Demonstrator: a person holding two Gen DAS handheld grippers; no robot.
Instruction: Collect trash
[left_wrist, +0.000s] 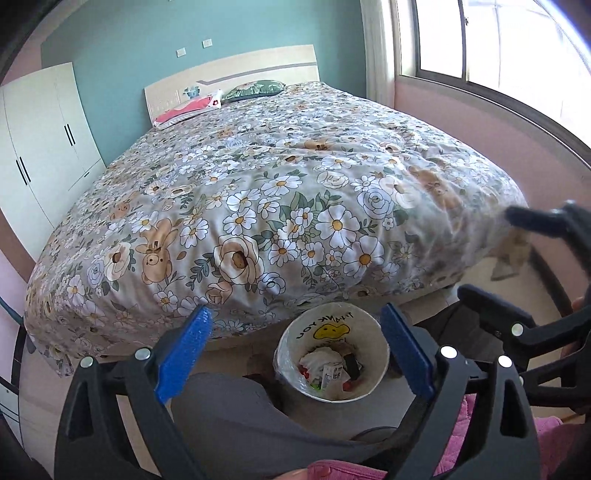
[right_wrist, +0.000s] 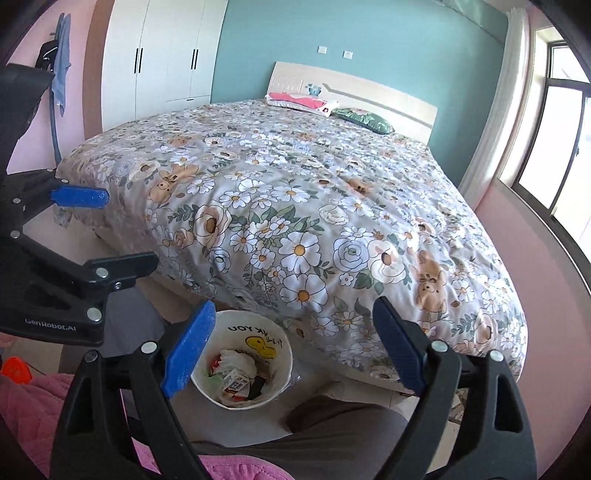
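While the left gripper (left_wrist: 295, 354) hangs above the person's knee, its blue fingers (left_wrist: 184, 354) are spread wide with nothing between them. Seen through that gap, the bin (left_wrist: 376, 339) stands on the floor just beside the foot of the bed (left_wrist: 280, 192), lined with a white bag printed with a yellow smiley. The trash (left_wrist: 328, 369) already lies at the bottom of it: crumpled white paper, a small printed carton, something dark. At the right edge the other gripper (left_wrist: 491, 258) shows, its black arms apart.

From the right wrist, the right gripper (right_wrist: 295, 350) is likewise released and empty, the bin (right_wrist: 284, 354) low between its fingers and close to the quilt's overhang. The trash (right_wrist: 236, 373) sits well down inside. The left gripper (right_wrist: 110, 229) juts in from the left, open too.

I see no loose litter on the quilt or the visible floor, so my guess is the bag itself is next. The risk lies there: the liner looks thin and slack, and pinching only one side of its rim could tip the light bin or spill the carton. Both grippers hang close together, so reaching in at once might knock them against each other.
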